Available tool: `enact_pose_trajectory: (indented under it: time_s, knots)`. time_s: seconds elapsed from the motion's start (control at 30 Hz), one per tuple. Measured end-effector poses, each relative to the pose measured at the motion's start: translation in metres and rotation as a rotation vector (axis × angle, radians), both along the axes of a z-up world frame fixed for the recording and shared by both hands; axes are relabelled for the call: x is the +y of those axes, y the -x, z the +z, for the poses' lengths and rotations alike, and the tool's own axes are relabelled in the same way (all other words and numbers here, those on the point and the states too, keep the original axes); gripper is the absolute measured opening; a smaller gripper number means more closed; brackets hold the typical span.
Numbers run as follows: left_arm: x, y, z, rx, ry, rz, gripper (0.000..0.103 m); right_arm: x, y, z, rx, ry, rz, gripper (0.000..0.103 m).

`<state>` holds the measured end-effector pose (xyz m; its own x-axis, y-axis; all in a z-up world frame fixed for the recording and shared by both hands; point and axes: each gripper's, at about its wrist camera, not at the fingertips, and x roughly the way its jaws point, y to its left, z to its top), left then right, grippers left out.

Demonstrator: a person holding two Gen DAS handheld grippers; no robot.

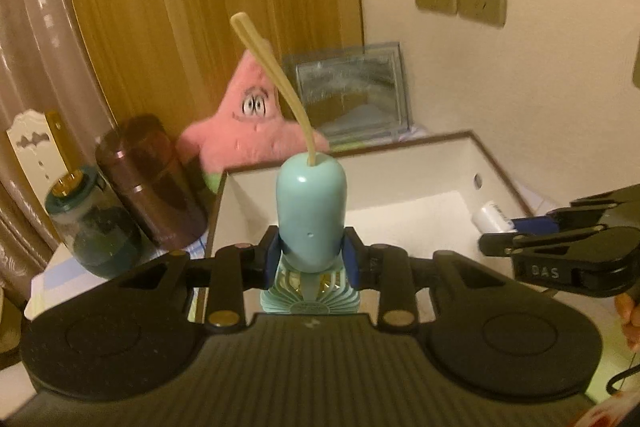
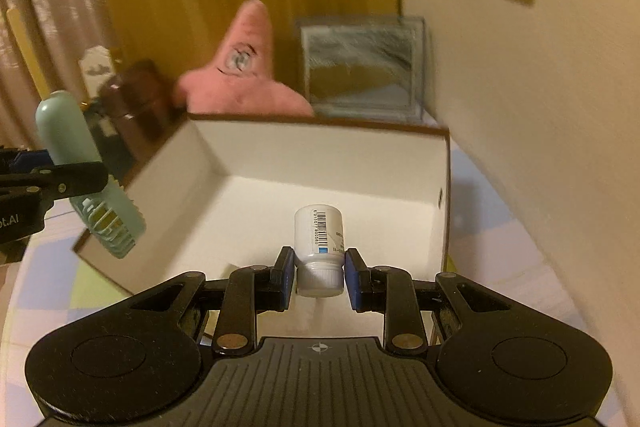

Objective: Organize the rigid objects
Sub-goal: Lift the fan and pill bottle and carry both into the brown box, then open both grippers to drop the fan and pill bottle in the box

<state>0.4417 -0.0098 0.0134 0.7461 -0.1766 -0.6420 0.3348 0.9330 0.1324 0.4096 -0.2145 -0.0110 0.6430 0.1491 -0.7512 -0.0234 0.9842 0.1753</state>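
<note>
Fan (image 1: 311, 211) handle points away; bottle (image 2: 319, 251) base points away.

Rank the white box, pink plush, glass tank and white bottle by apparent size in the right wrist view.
1. white box
2. pink plush and glass tank: look alike
3. white bottle, though nearest the camera

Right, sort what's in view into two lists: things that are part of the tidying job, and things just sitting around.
Part of the job:
- teal handheld fan with tan strap, in the left gripper
- white plastic pill bottle, in the right gripper
- open white box with brown rim

Just sitting around:
- pink star-shaped plush toy
- clear glass tank
- dark brown cylindrical canister
- green glass jar
</note>
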Motion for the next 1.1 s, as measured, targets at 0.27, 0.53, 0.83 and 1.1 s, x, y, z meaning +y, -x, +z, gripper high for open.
enact_pose_trajectory:
  time_s: [0.27,0.53,0.83,1.1]
  knots:
    - [0.007,-0.023,-0.040,0.128,-0.032,0.003,0.030,0.002,-0.012,-0.027,0.103,0.017,-0.053,0.027]
    - [0.007,-0.048,-0.073,0.269,-0.096,-0.007,0.030,0.008,-0.023,-0.040,0.160,0.037,-0.060,0.027]
    - [0.008,-0.075,-0.096,0.354,-0.066,-0.010,0.031,0.006,-0.031,-0.048,0.175,0.046,-0.068,0.027]
    - [0.009,-0.078,-0.078,0.279,-0.028,-0.007,0.038,0.001,-0.036,-0.043,0.119,0.034,-0.122,0.028]
